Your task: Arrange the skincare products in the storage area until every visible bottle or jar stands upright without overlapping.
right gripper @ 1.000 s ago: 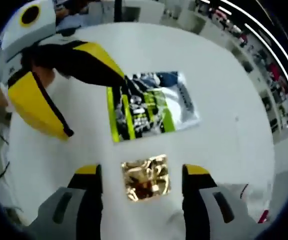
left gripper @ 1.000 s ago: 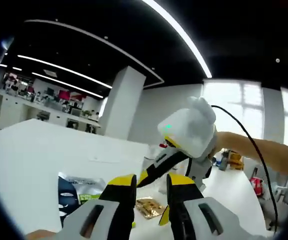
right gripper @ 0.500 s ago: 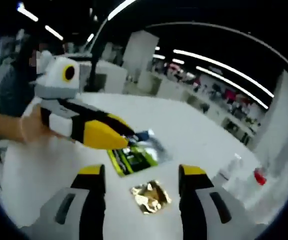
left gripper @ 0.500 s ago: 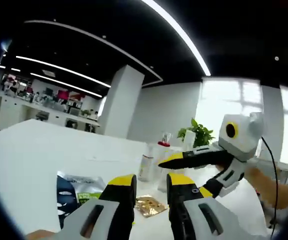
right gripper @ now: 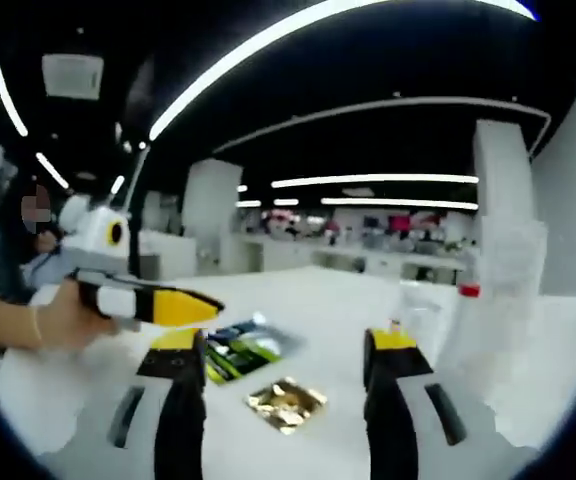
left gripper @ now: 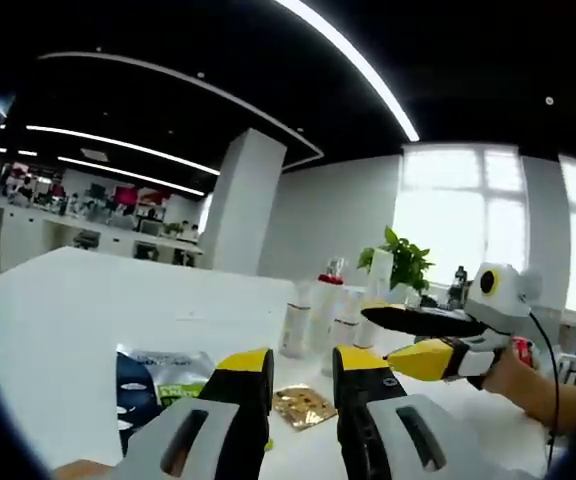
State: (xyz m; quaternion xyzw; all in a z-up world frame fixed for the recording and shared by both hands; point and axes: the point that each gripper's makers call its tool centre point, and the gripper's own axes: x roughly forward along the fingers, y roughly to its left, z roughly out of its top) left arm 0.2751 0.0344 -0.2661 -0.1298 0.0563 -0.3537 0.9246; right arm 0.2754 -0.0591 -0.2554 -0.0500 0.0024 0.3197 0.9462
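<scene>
Several white bottles [left gripper: 313, 315] stand upright in a tight group at the far side of the white table [left gripper: 68, 310]; one has a red cap. In the right gripper view they are blurred translucent shapes [right gripper: 438, 315] on the right. A gold sachet [left gripper: 303, 408] [right gripper: 286, 403] lies flat beside a dark blue and green mask packet [left gripper: 158, 385] [right gripper: 243, 350]. My left gripper [left gripper: 301, 365] hovers open above the sachet, nothing between its fingers. My right gripper [right gripper: 286, 345] is wide open and empty; in the left gripper view the right gripper [left gripper: 380, 335] juts in from the right, near the bottles.
A green potted plant [left gripper: 400, 262] stands behind the bottles. A person's hand [right gripper: 63, 320] holds the left gripper [right gripper: 208, 300] at the left. A white pillar [left gripper: 238, 205] and office desks lie far beyond the table.
The right gripper view has tilted up from looking down on the table to looking level across it. In the left gripper view the right gripper has swung right and lower, uncovering the bottles.
</scene>
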